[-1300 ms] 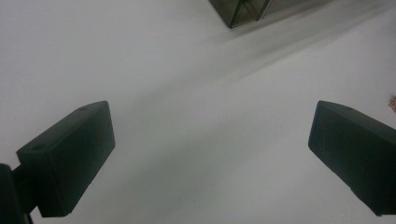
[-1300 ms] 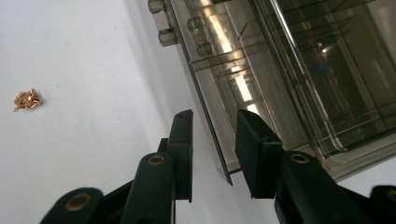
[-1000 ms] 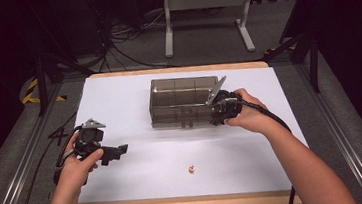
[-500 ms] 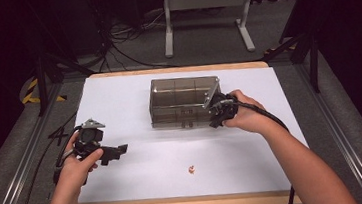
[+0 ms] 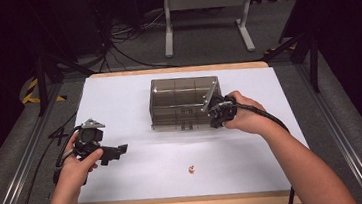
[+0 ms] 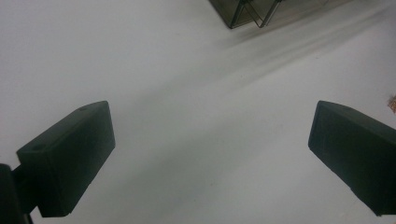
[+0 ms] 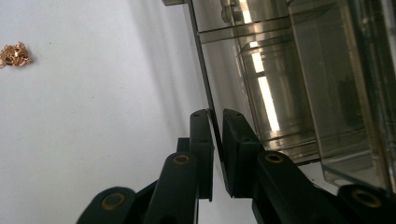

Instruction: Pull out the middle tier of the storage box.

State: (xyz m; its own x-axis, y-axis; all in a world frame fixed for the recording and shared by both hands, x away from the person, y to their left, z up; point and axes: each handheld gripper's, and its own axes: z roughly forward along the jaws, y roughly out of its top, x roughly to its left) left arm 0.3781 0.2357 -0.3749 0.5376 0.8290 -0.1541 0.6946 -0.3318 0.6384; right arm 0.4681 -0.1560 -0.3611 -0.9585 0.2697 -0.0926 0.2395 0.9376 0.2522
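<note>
Smoky plastic box [image 5: 184, 103], one gold trinket [image 5: 191, 169]

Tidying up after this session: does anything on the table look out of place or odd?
A small tangle of gold chain lies loose on the white table, apart from the smoky clear box. The box's front panel is pinched between the right gripper jaws, which have just been closing.

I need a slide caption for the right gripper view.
Right claw pinching the thin clear panel of a smoked plastic box.
</note>
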